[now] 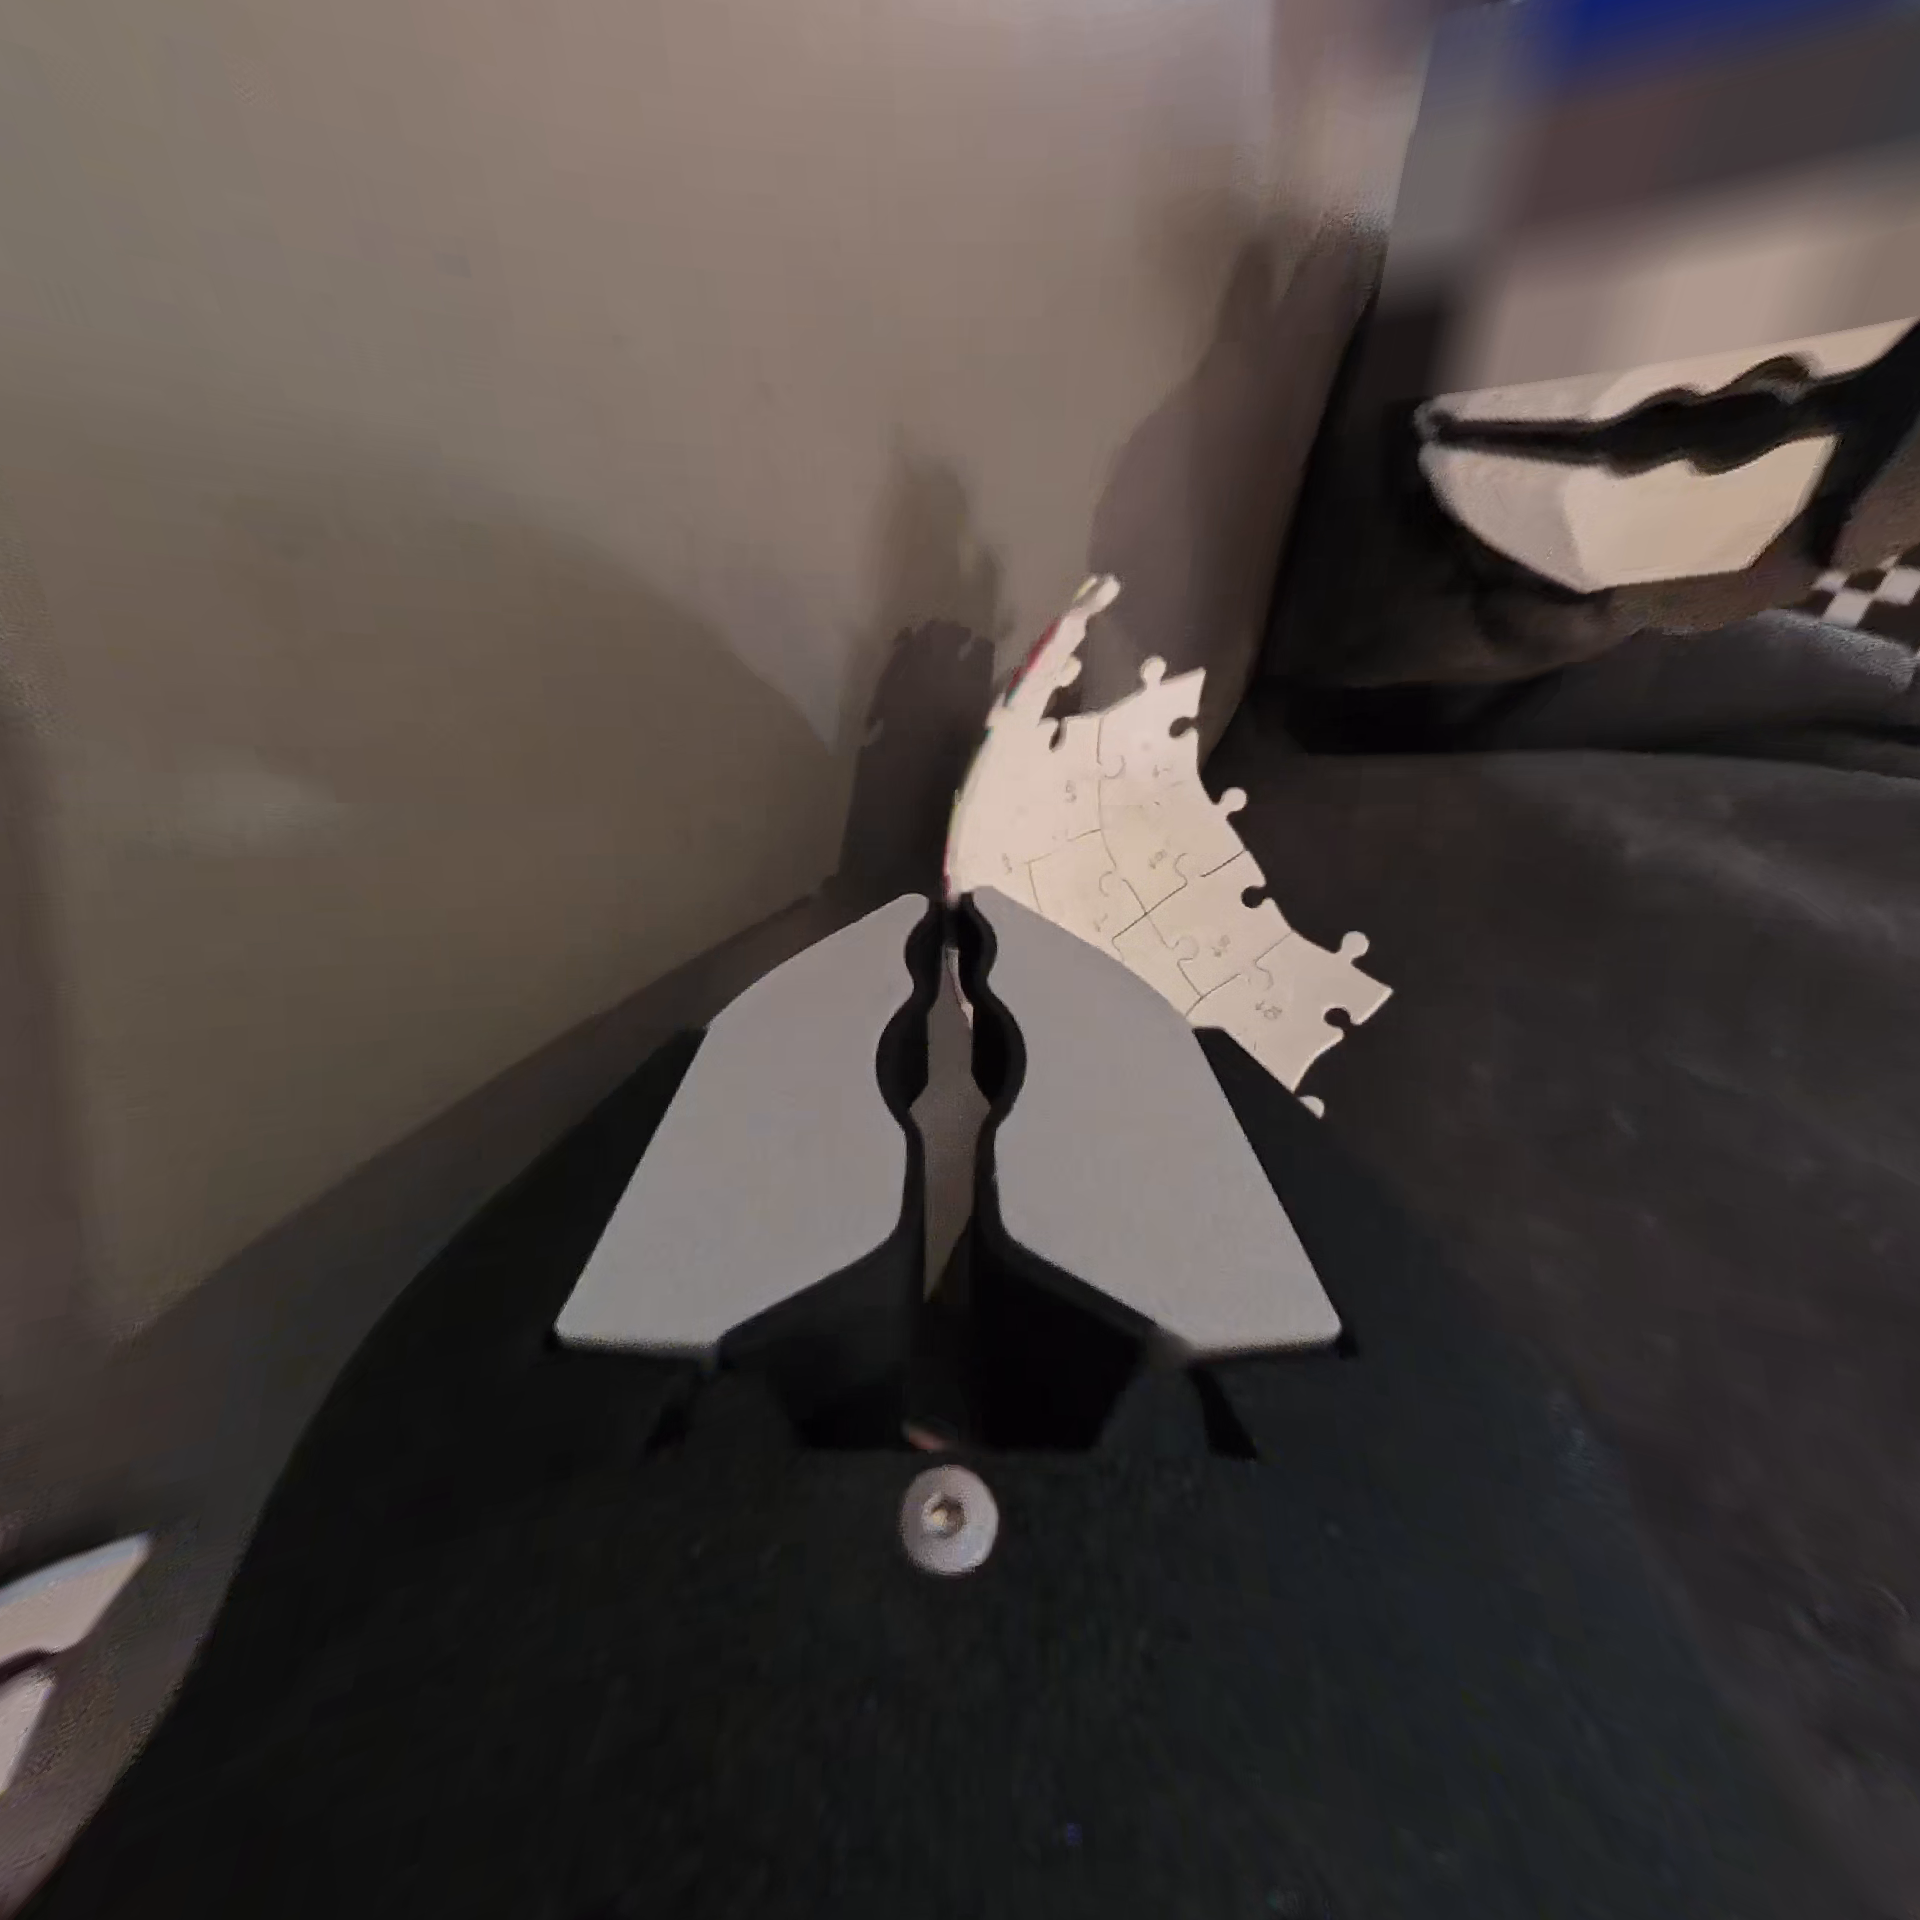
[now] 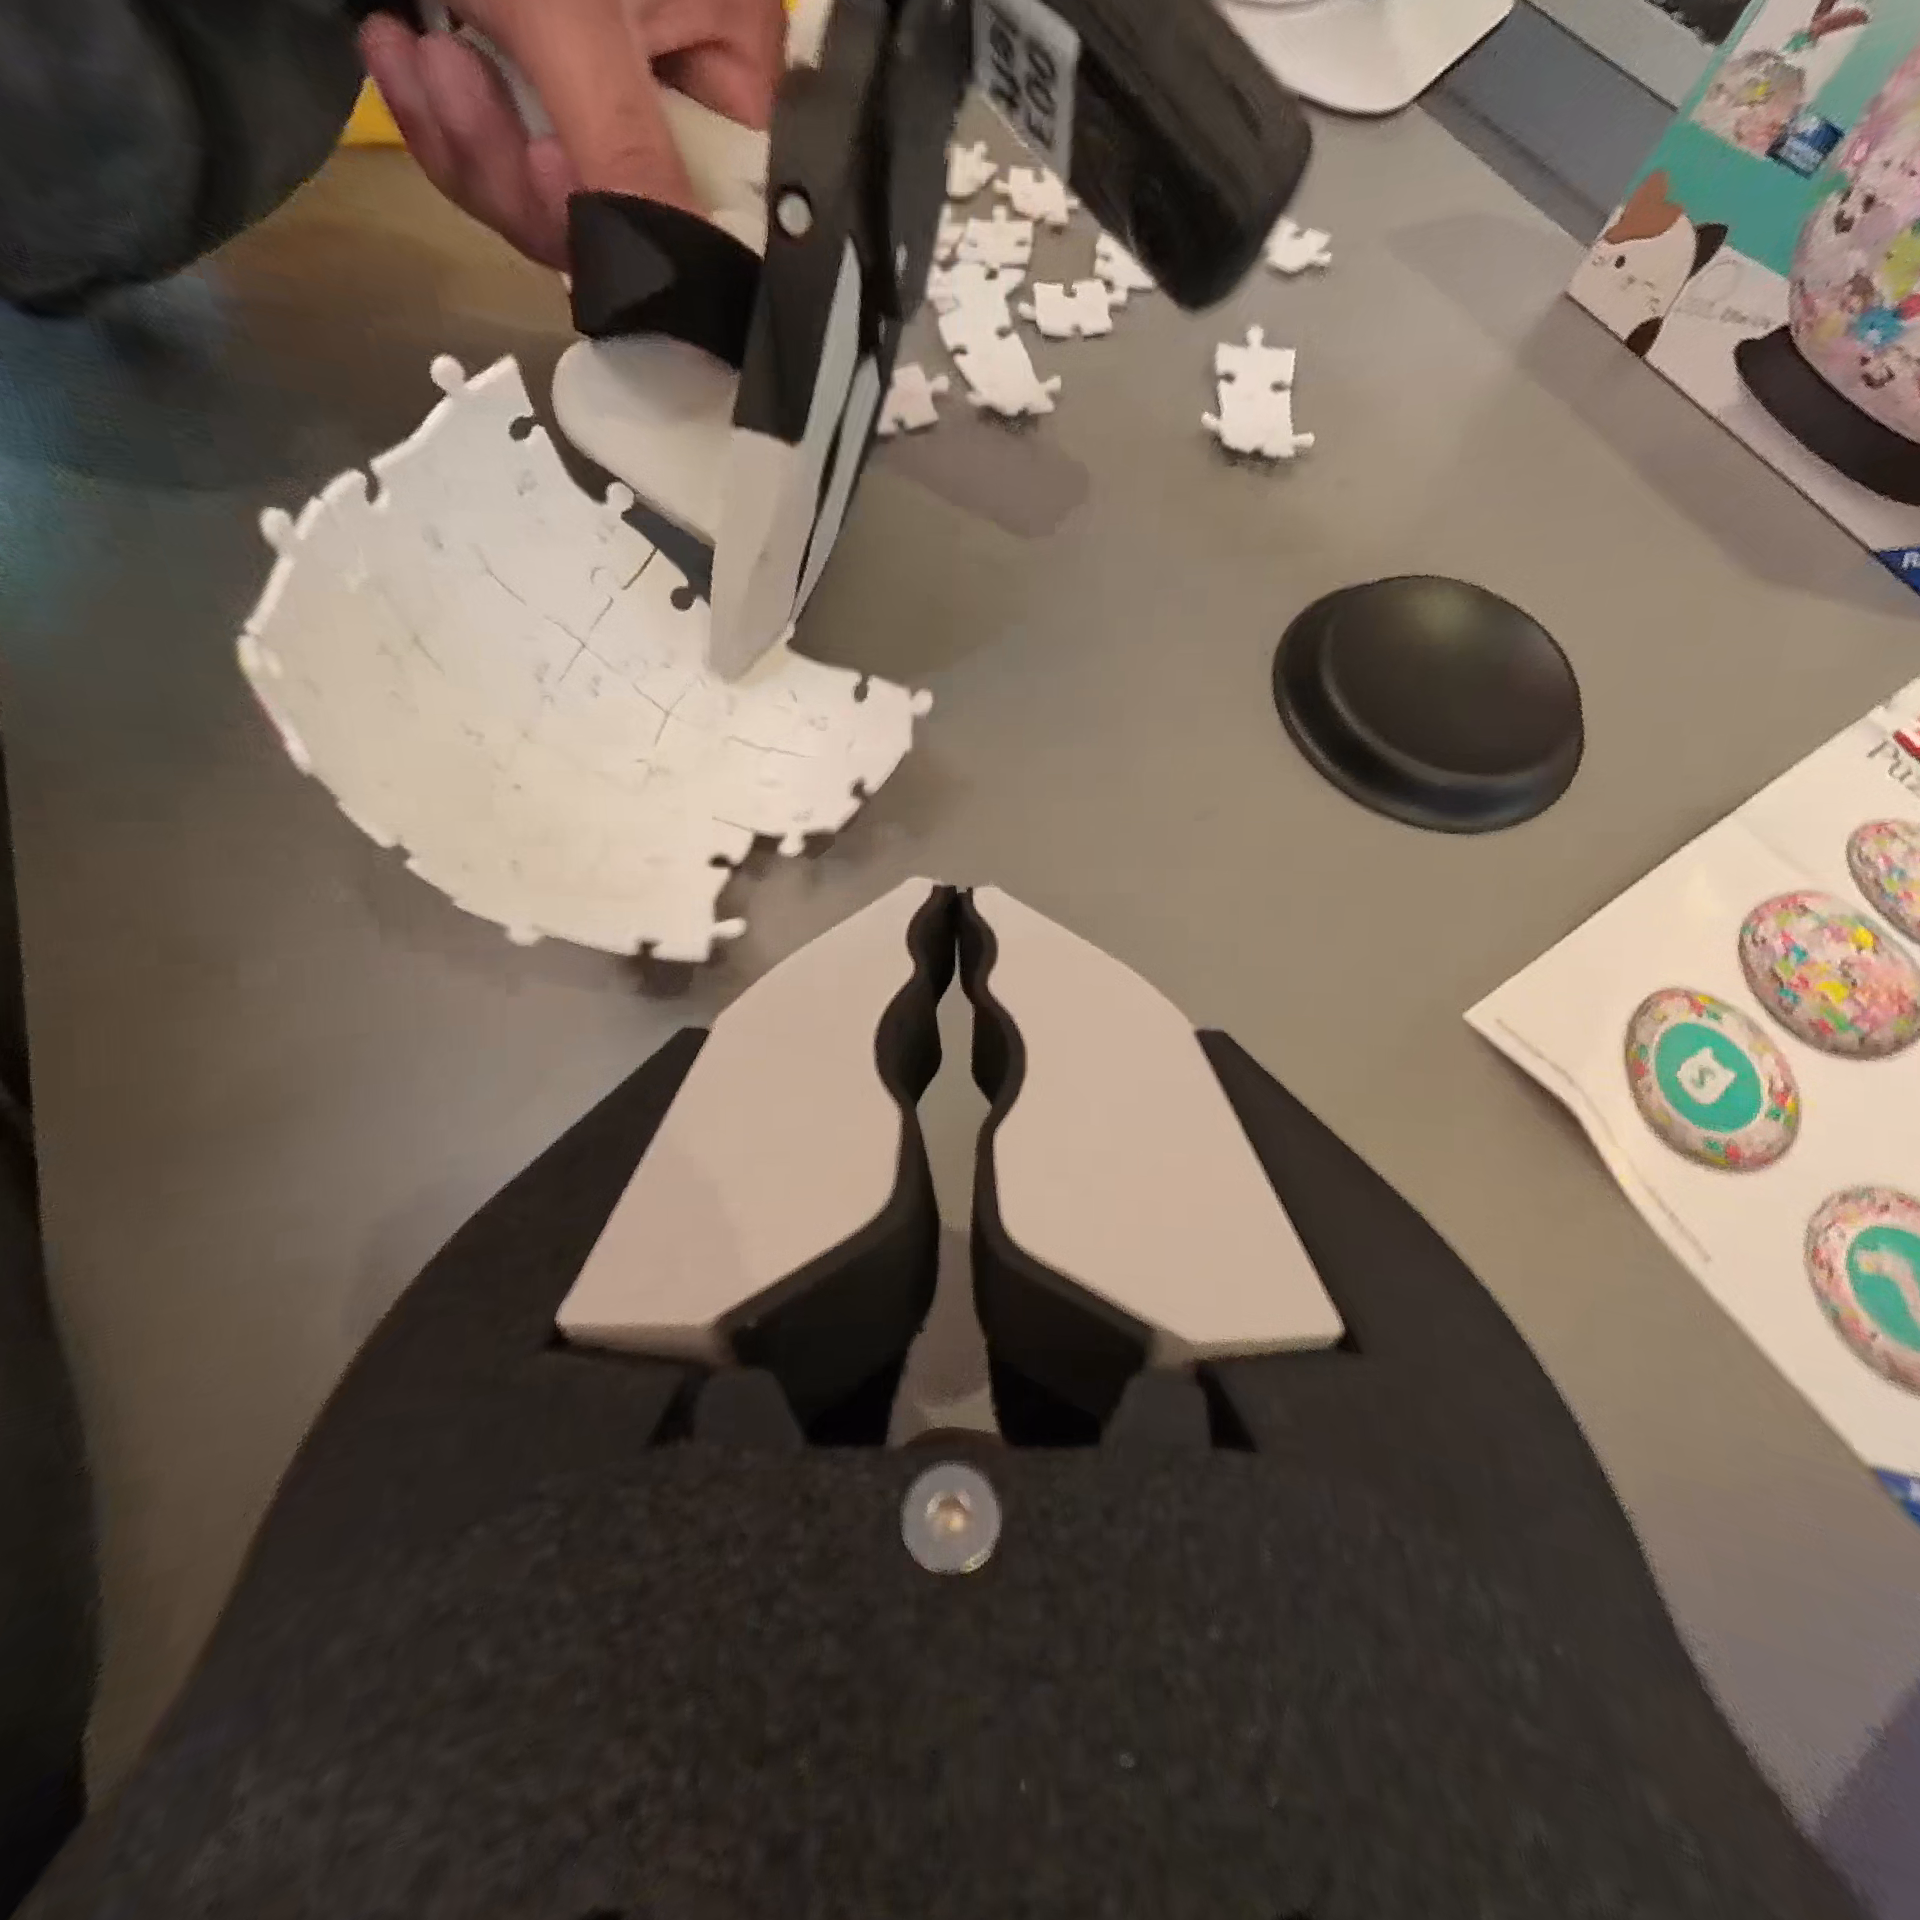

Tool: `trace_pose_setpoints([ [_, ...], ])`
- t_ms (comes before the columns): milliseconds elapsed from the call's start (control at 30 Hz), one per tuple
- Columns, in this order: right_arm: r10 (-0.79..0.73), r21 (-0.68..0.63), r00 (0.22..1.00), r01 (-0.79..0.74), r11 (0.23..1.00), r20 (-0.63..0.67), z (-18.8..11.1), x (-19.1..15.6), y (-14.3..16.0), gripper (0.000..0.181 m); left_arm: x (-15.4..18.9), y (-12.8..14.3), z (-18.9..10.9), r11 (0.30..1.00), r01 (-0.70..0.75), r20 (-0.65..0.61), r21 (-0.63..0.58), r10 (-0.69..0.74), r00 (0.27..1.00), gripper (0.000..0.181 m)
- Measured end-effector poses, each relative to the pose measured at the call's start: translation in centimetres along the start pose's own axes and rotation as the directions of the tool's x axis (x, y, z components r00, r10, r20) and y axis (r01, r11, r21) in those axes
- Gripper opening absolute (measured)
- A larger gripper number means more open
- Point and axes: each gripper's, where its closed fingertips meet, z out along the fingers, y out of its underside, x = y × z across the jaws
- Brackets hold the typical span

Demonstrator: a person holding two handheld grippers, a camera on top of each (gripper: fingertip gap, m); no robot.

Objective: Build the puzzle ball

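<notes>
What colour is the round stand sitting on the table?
Black, matte all over. The round stand shows best in the right wrist view, sitting alone on the grey table.

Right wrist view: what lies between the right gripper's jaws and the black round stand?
Nothing. In the right wrist view, only bare grey table separates the right gripper from the black round stand. The assembled puzzle shell sits off to the other side.

Each gripper [image 2: 954, 925] has pale fingers, black body, silver screw [image 2: 950, 1523].
</notes>
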Motion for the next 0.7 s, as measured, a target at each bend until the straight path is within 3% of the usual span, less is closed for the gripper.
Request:
trace_pose_setpoints([
  [133, -0.001, -0.052, 0.999, -0.001, 0.999, -0.037, -0.1, -0.8, 2.0, 0.001, -0.5, -0.1, 0.0, 0.974, -0.055, 0.062, 0.221, 0.043, 0.997, 0.002],
  [333, -0.012, -0.077, 1.0, 0.01, 0.997, -0.023, 0.4, -1.6, 2.8, 0.001, -0.8, -0.2, -1.0, 0.858, -0.148, 0.164, 0.491, 0.076, 0.984, 0.002],
  [700, 0.047, -0.059, 0.996, -0.042, 0.997, 0.078, 2.2, -4.2, 1.3, 0.011, -2.2, 1.3, -3.0, 0.674, -0.138, 0.181, 0.726, 0.007, 0.983, 0.004],
])
